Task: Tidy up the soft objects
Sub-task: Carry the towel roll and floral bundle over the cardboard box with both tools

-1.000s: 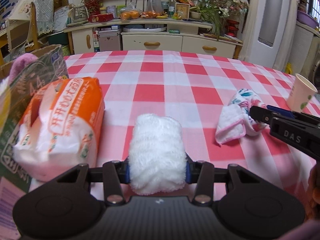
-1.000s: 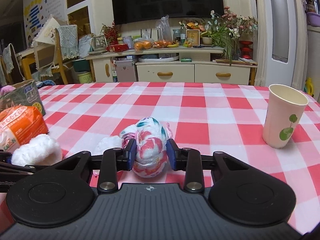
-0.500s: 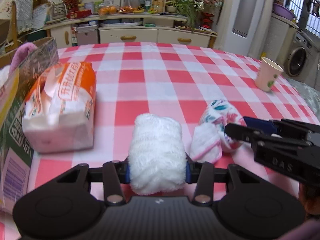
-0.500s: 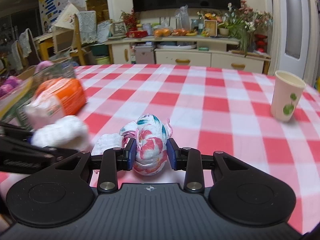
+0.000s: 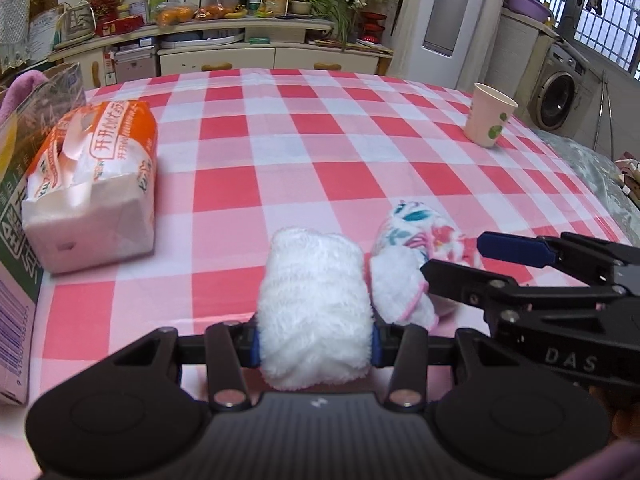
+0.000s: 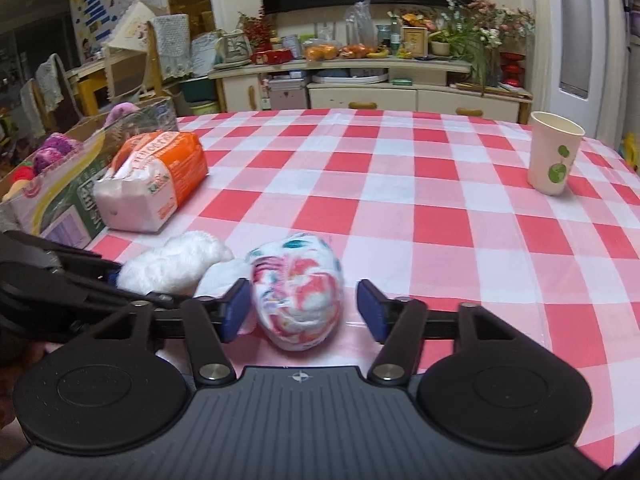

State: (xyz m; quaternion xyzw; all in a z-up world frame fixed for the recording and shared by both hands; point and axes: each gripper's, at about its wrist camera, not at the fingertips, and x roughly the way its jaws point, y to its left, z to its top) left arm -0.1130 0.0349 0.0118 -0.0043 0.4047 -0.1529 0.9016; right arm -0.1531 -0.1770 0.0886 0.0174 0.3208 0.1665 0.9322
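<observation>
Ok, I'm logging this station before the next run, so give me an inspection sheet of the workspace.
Surface: red-and-white checked tablecloth, flat.
Job's things: white fluffy towel roll in the left gripper; floral cloth bundle on the table between the right gripper pads, beside the roll.
Clutter: tissue pack, cardboard box of soft items, paper cup.
Grippers: left shut on the roll; right jaws have just been opening, pads clear of the bundle.
Cables: nothing seen.
Surroundings: cluttered sideboard, washing machine.
</observation>
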